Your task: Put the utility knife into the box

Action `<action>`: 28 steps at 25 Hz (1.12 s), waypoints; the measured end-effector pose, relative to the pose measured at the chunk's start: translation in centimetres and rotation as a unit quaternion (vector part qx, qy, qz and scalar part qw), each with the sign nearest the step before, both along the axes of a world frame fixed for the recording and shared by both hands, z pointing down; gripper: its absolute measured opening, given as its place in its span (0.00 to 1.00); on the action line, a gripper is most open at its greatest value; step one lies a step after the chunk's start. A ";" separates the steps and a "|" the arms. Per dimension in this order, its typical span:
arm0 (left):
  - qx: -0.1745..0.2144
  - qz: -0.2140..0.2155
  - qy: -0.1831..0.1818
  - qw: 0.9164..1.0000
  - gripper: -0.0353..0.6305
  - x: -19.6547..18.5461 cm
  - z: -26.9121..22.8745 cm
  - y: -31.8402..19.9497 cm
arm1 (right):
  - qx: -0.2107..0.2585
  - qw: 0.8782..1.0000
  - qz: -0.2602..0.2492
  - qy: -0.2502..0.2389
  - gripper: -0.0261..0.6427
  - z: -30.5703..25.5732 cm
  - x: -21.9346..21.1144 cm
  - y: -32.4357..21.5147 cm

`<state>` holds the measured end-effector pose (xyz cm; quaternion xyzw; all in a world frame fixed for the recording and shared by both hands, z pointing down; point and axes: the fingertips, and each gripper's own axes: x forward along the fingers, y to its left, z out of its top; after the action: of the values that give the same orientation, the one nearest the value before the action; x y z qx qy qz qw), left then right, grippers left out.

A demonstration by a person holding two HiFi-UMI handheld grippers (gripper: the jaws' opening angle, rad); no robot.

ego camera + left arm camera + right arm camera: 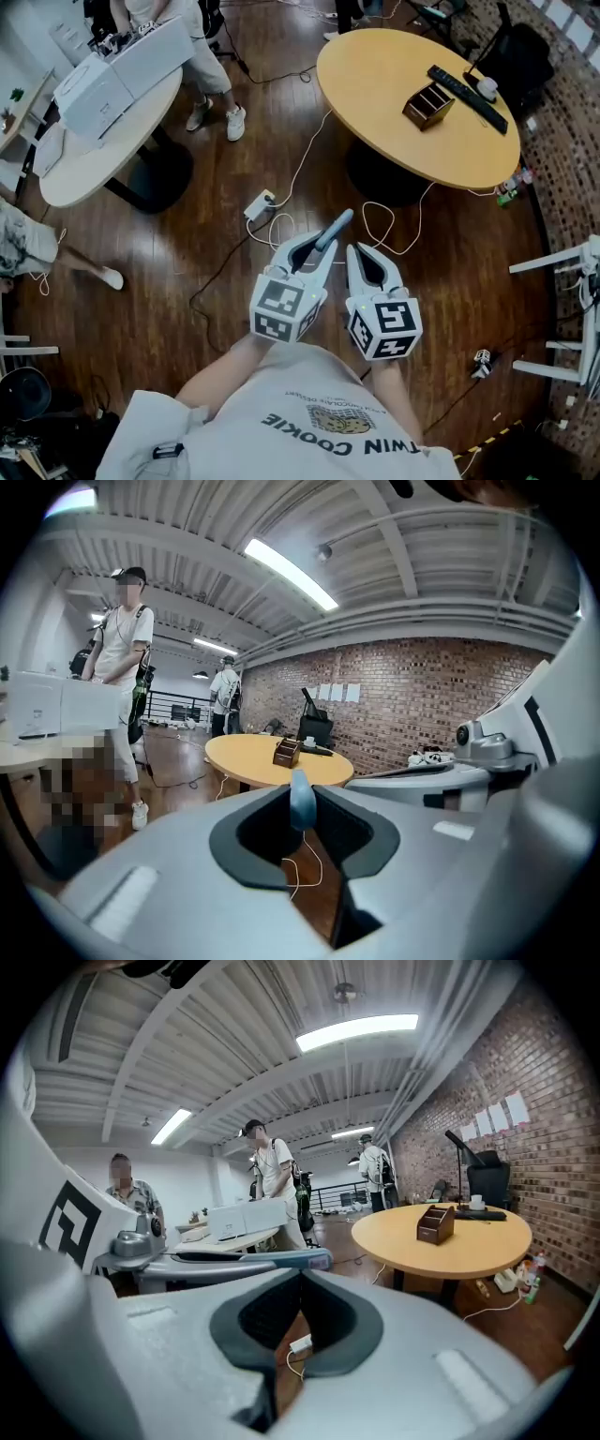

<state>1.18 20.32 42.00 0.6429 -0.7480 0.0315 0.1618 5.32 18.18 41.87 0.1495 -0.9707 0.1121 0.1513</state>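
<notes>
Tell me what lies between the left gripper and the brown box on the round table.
Head view: from the left gripper, wooden floor crossed by white cables, then bare yellow tabletop up to the box.

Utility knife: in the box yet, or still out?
Out. The blue-grey utility knife is clamped in the left gripper, far from the brown wooden box.
</notes>
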 end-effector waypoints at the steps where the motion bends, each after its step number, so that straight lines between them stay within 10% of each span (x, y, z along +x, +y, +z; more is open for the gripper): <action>1: 0.001 0.006 0.003 1.000 0.17 -1.1 -0.1 -0.7 | 0.002 1.000 0.005 0.003 0.04 -0.1 -1.1 -0.6; 16: 0.010 0.069 0.020 0.997 0.17 -13.5 -0.3 -6.7 | 0.009 0.998 0.058 0.025 0.04 -0.7 -13.5 -6.2; 28: 0.002 0.085 0.030 0.996 0.17 -14.3 1.4 -12.2 | -0.005 0.997 0.073 0.022 0.04 0.9 -14.8 -11.5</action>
<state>-13.15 8.15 43.44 0.7049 -0.6858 0.0249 0.1796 -9.49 6.71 42.79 0.2221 -0.9529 0.1247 0.1645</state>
